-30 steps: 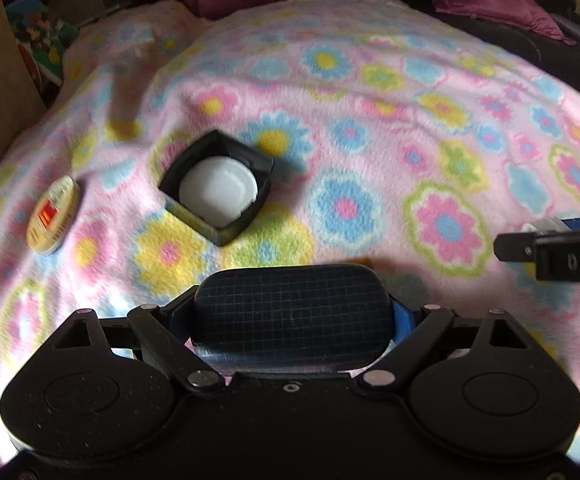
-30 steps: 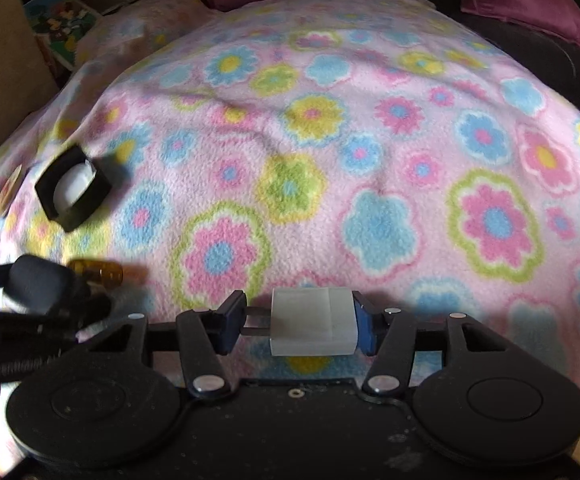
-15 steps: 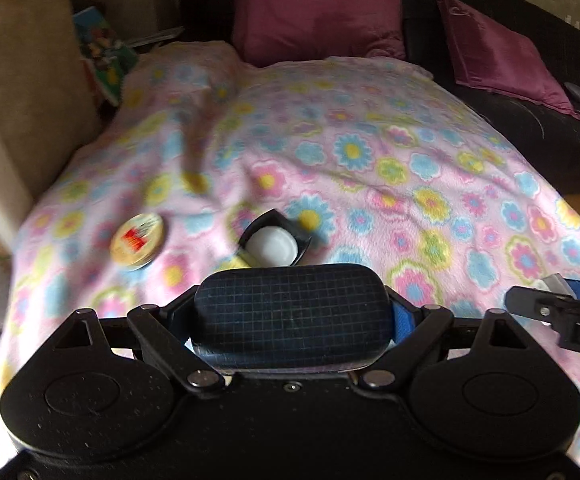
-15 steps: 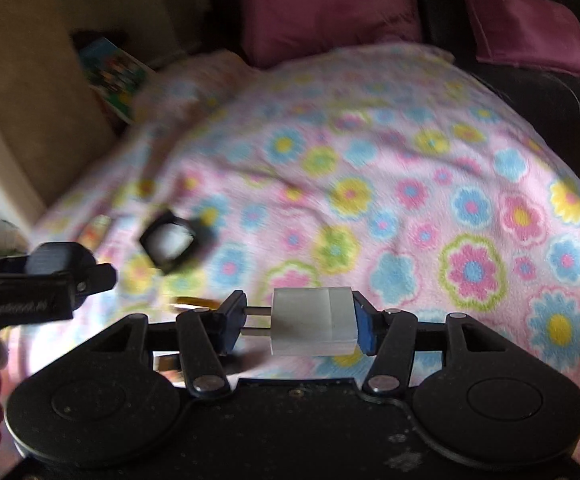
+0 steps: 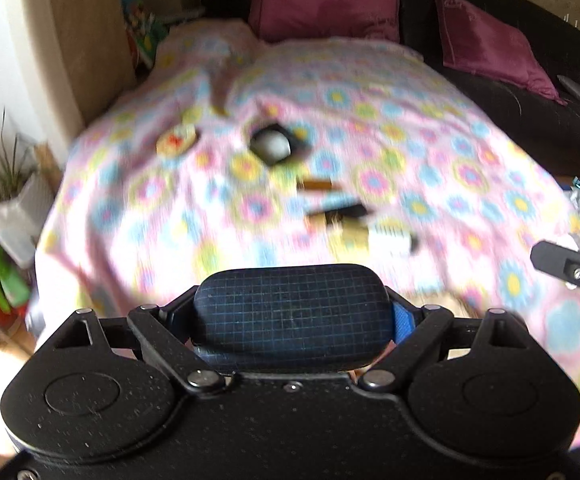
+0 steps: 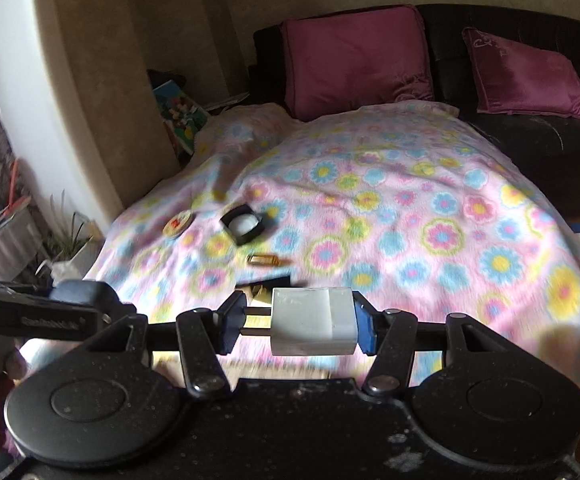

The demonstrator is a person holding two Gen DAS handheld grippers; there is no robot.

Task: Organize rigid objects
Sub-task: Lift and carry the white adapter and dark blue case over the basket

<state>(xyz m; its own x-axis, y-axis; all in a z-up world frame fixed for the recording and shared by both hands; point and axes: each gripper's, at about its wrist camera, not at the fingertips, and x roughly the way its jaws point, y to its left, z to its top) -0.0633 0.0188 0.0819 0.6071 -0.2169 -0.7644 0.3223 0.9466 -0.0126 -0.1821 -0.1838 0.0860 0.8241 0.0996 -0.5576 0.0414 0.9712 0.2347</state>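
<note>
- White plug adapter [image 6: 313, 321]: clamped between the pads of the right hand-held gripper [image 6: 297, 322], prongs pointing sideways at one pad, carried clear above the floral blanket [image 6: 409, 216], probably so it can be set somewhere tidier.
- Dark blue grid-patterned case [image 5: 293, 314]: gripped across its width by the left hand-held gripper [image 5: 293, 320], hence the wide jaws.
- Black square box [image 6: 242, 224] with a white round insert: the landmark on the blanket; a round badge [image 6: 177, 224] lies beside it, a small amber bottle [image 6: 265, 260] nearer the camera.
</note>
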